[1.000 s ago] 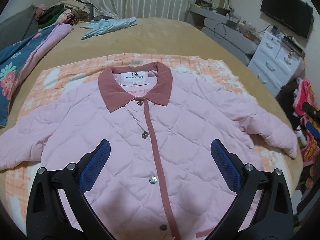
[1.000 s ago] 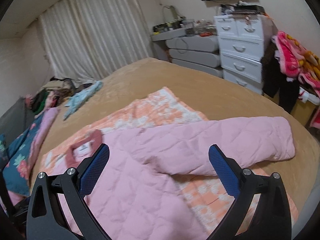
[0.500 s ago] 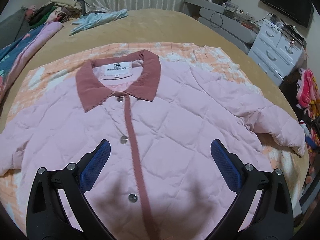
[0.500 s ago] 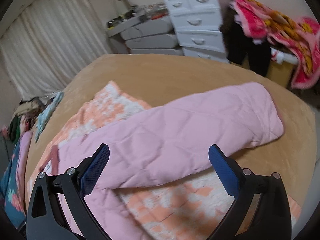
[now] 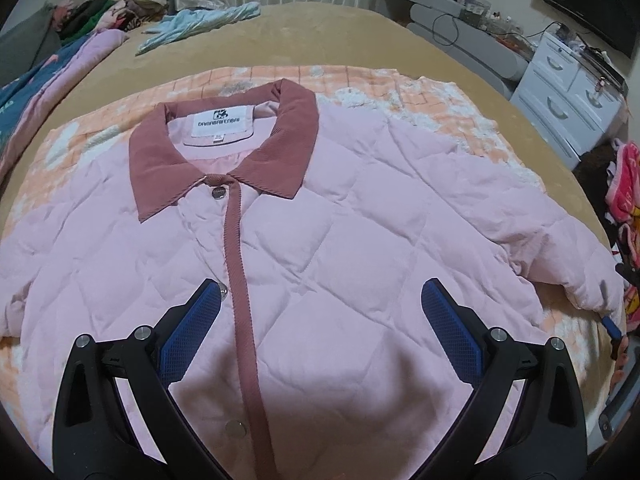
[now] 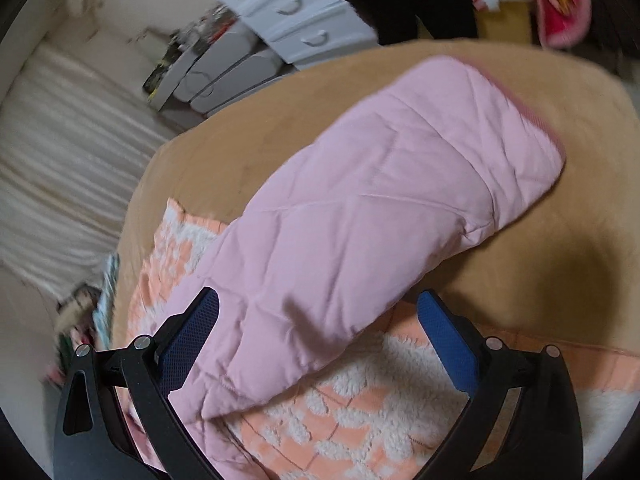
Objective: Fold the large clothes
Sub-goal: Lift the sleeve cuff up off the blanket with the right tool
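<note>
A: While the left gripper gapes wide, where's the pink jacket?
B: Flat below it, mid-frame, on the orange blanket.
A: The right gripper?
B: Wide too, straddling the sleeve; bare tan bed at right.

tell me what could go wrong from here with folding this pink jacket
1. The sleeve reaches past the orange fleece blanket toward the bed's edge, so it might slide off if the open right gripper nudges instead of pinching it.
2. The padding looks thick; the grip may take only the top layer and slip.
3. The open left gripper could drag the jacket and bunch the loose blanket beneath it.
</note>
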`<state>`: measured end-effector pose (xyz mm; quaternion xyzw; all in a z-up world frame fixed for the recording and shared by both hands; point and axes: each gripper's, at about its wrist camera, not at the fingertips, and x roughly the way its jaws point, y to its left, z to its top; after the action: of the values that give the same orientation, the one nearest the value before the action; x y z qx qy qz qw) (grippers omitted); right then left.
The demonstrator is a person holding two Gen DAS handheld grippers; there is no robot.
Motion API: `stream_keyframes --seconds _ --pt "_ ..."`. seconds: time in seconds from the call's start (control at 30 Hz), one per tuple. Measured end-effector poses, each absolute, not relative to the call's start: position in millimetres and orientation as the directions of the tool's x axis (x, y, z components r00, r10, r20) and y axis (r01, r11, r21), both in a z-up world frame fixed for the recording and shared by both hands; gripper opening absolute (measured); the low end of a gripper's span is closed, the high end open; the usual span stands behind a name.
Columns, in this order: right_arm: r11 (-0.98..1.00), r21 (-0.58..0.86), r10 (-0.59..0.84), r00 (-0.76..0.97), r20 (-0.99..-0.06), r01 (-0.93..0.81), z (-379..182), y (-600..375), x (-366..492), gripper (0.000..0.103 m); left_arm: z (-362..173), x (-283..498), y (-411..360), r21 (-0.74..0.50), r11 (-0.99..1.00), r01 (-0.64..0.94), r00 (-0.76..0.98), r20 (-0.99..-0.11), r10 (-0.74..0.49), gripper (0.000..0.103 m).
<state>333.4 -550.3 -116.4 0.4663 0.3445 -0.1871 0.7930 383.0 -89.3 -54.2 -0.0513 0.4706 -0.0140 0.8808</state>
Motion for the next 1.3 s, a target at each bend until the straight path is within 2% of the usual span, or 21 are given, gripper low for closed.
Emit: stream_keyframes --seconds 0.17,0.23,0.4,0.47,0.5,0.53,0.63,0.73,0.97,1.1,1.3 --pt "0.41 0.656 0.019 0.713 -0.701 0.634 -134.8 -572.1 335.5 0.098 -55.8 387.4 -83.3 -0.132 0.991 -0.036 0.554 -0.828 -0.09 0.094" --pt "0.376 0.661 -0.001 0.714 -0.7 0.649 -146.1 -581.4 334.7 0.093 -54.7 387.8 -81.4 -0.124 0.992 -0.036 0.558 -0.826 -0.083 0.094" --pt "0.375 0.676 -0.053 0.742 -0.668 0.635 -146.5 -590.9 337.3 0.09 -50.6 385.4 -70.5 -0.112 0.993 -0.041 0.549 -0.833 -0.071 0.094" --pt "0.392 0.683 -0.065 0.759 -0.647 0.616 -145.7 -592.0 337.6 0.069 -48.5 383.2 -63.3 -0.122 0.991 -0.047 0.548 -0.833 -0.076 0.094" --pt "0.399 0.702 -0.053 0.779 -0.625 0.59 -144.8 -592.8 337.5 0.049 -47.6 382.3 -59.0 -0.133 0.99 -0.052 0.544 -0.835 -0.084 0.094" --pt "0.404 0.709 -0.046 0.787 -0.615 0.578 -143.7 -593.5 336.0 0.041 -46.3 381.2 -53.9 -0.151 0.987 -0.055 0.54 -0.836 -0.097 0.094" --pt "0.501 0.692 -0.071 0.821 -0.566 0.52 -120.7 -584.3 336.6 0.028 -40.2 376.2 -44.4 -0.164 0.984 -0.067 0.553 -0.827 -0.1 0.094" --pt "0.602 0.668 -0.081 0.866 -0.493 0.437 -87.4 -569.4 332.9 0.024 -31.4 368.9 -39.3 -0.174 0.983 -0.064 0.572 -0.814 -0.107 0.094" --pt "0.834 0.505 -0.06 0.946 -0.317 0.222 5.2 -505.4 319.8 0.023 -1.1 354.7 -23.3 -0.193 0.981 -0.034 0.599 -0.789 -0.135 0.094" --pt "0.906 0.4 -0.028 0.961 -0.274 0.141 48.2 -461.3 314.8 0.023 22.6 345.3 -11.8 -0.2 0.98 -0.018 0.637 -0.757 -0.143 0.094" --pt "0.964 0.262 0.044 0.962 -0.27 0.03 97.7 -394.0 324.6 0.023 49.5 333.3 2.8 -0.211 0.977 -0.011 0.67 -0.727 -0.149 0.094"
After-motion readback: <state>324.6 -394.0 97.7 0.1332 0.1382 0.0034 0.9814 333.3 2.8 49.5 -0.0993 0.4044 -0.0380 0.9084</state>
